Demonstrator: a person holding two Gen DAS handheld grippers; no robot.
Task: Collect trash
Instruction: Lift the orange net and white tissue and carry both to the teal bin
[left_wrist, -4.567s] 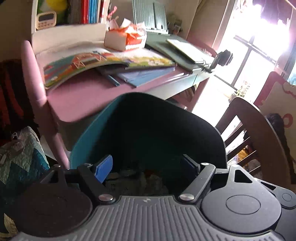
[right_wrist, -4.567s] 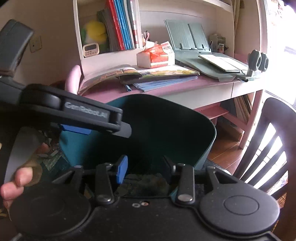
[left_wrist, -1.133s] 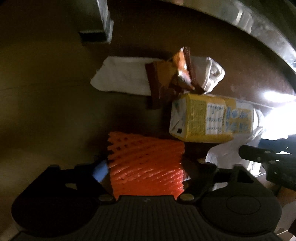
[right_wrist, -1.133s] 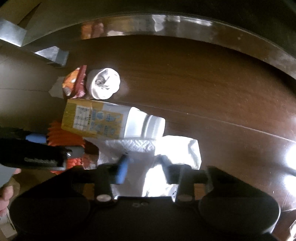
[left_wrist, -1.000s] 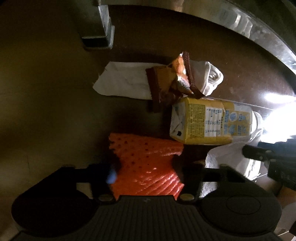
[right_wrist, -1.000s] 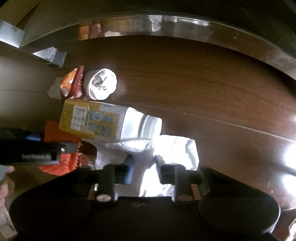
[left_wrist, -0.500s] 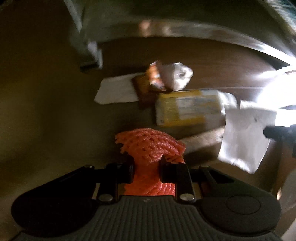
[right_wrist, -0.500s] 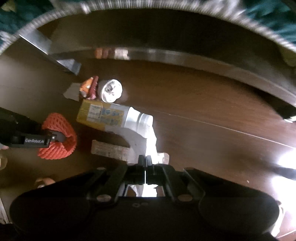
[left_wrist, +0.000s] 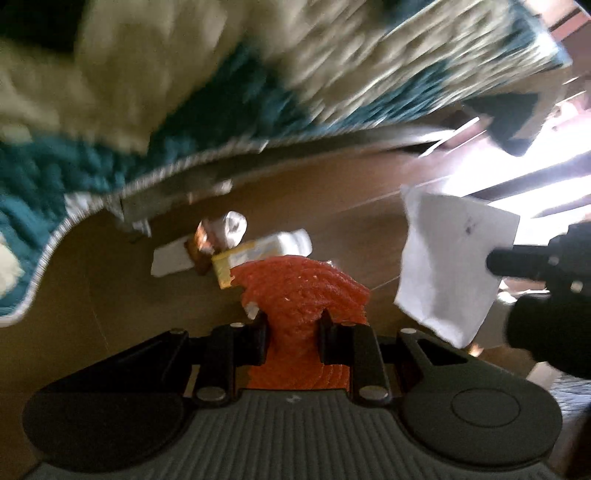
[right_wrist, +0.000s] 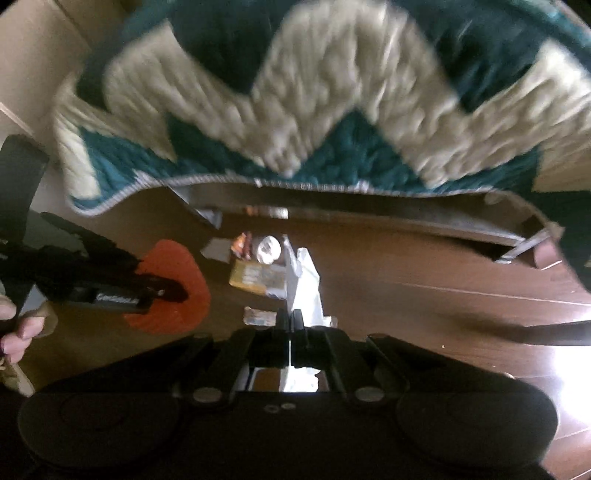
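Note:
My left gripper (left_wrist: 293, 326) is shut on an orange foam net (left_wrist: 303, 284), which bulges out past the pads and hangs above the floor. In the right wrist view the same net (right_wrist: 173, 291) shows at the left, pinched by the left gripper (right_wrist: 162, 291). My right gripper (right_wrist: 290, 319) is shut on a white paper tissue (right_wrist: 304, 284), which also hangs at the right of the left wrist view (left_wrist: 450, 266). Below on the wooden floor lie a yellow carton (right_wrist: 255, 277), a snack wrapper (right_wrist: 242, 245), a crumpled white wad (right_wrist: 269, 249) and a small packet (right_wrist: 258, 316).
A teal and cream quilt (right_wrist: 332, 92) hangs over the bed's metal rail (right_wrist: 369, 206) at the top of both views. A bed leg (left_wrist: 136, 218) stands near a flat white sheet (left_wrist: 170, 260). A person's hand (right_wrist: 18, 332) holds the left tool. Bright light falls on the floor at the right.
Both grippers shut, the left on the orange net and the right on the white tissue, and rose from the floor with them. The floor trash now looks smaller and farther below.

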